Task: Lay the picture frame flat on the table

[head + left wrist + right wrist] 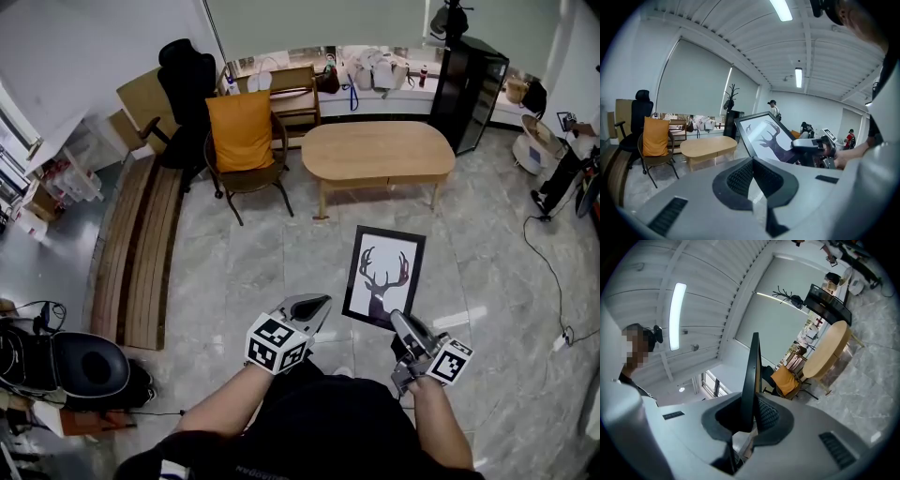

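Right gripper [402, 324] clamps the edge of the picture frame [384, 272], short of the table [378, 150]; left gripper [317, 304] seems closed, empty.

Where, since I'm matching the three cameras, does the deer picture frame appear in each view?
Head view: deer picture frame lower centre-right, its near edge in the right gripper's jaws.
Left gripper view: right of centre, tilted, above the jaws.
Right gripper view: edge-on at centre, clamped between the jaws.
Shared landmark: the oval wooden table.

Bright ceiling strips (fisheye-warped edges)
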